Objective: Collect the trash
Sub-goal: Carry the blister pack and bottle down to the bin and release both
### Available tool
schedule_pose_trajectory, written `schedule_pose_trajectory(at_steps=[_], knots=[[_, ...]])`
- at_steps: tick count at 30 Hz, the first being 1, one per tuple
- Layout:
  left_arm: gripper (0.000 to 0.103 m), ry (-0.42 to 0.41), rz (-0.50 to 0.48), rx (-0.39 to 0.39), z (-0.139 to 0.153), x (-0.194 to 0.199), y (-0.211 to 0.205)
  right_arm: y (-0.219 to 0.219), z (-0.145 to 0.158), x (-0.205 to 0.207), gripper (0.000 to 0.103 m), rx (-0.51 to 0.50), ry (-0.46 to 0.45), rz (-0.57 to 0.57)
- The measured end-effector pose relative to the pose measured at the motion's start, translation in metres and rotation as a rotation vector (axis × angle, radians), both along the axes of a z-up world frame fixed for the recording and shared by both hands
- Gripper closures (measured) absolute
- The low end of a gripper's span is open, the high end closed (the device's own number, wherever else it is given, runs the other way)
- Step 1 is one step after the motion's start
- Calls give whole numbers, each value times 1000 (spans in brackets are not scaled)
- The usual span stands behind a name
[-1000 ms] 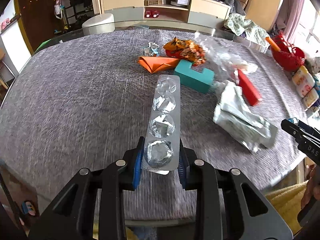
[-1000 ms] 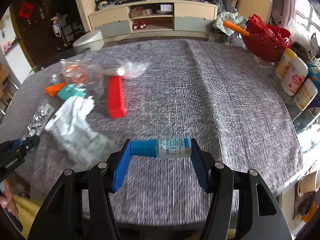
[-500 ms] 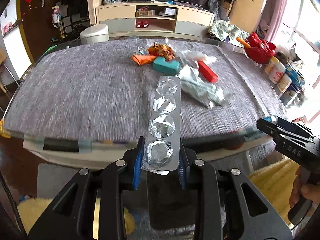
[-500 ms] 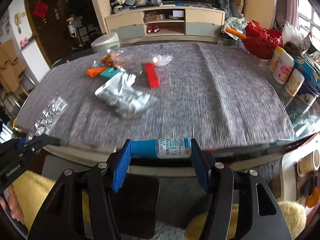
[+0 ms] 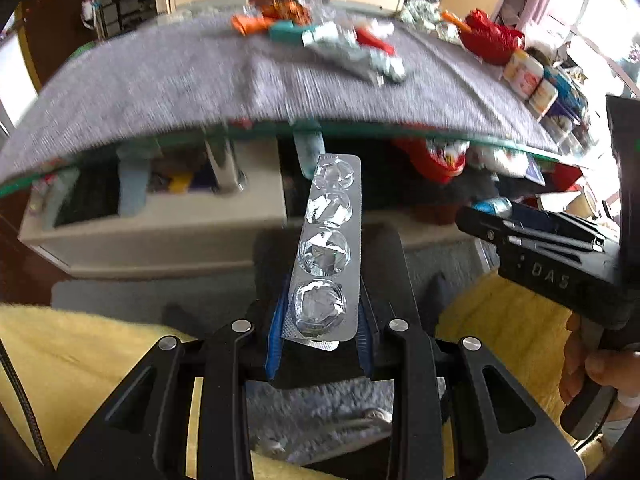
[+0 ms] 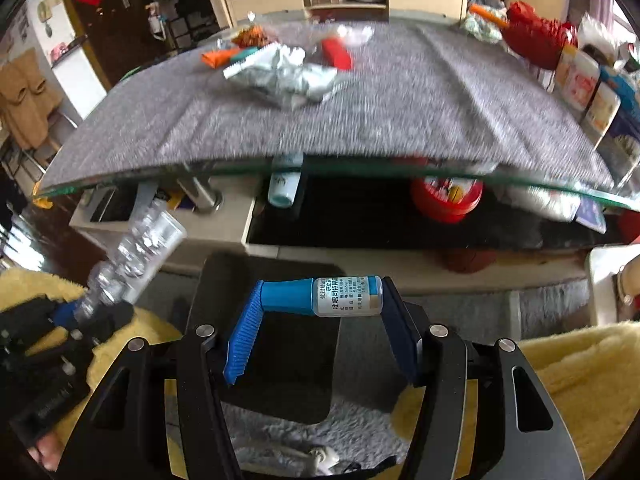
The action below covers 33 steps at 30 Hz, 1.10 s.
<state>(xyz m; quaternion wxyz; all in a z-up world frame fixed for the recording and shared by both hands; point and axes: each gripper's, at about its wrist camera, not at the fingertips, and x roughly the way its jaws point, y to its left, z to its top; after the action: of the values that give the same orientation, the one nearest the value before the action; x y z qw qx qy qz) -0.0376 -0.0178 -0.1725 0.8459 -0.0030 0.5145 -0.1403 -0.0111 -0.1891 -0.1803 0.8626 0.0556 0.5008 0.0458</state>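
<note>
My left gripper (image 5: 320, 320) is shut on an empty silver blister pack (image 5: 328, 248), which sticks forward and up. My right gripper (image 6: 320, 312) is shut on a small bottle with a blue cap (image 6: 324, 296), held sideways between the fingers. Both are below and in front of the table edge, over a dark bin (image 6: 288, 344) on the floor. The right gripper also shows in the left wrist view (image 5: 532, 240), and the left one in the right wrist view (image 6: 60, 320). Trash lies on the grey table (image 6: 380, 120): a crumpled silver wrapper (image 6: 284, 74), a red pack (image 6: 336, 52), an orange wrapper (image 6: 218, 57).
A red bowl (image 6: 536, 32) and bottles (image 6: 580, 76) stand at the table's right side. A shelf under the glass top holds a red tin (image 6: 448, 196) and a white bottle (image 6: 284, 184). Yellow fleece (image 6: 580, 376) lies on both sides of the bin.
Both grippers have pulled back off the table and dropped below its front edge, still holding the blister pack and the bottle. The dark bin has come into view beneath them.
</note>
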Motion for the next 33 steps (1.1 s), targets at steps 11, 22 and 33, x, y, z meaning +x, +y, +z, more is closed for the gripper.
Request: schedule_pose_trajectory(at_steps=[11, 22, 33], knots=[[75, 148, -34, 9, -65, 9, -13, 9, -57, 19, 44, 57, 139, 17], [71, 196, -29, -7, -73, 14, -11, 19, -61, 28, 30, 79, 162, 38], [29, 128, 13, 44, -46, 22, 1, -6, -23, 31, 15, 13, 62, -25]])
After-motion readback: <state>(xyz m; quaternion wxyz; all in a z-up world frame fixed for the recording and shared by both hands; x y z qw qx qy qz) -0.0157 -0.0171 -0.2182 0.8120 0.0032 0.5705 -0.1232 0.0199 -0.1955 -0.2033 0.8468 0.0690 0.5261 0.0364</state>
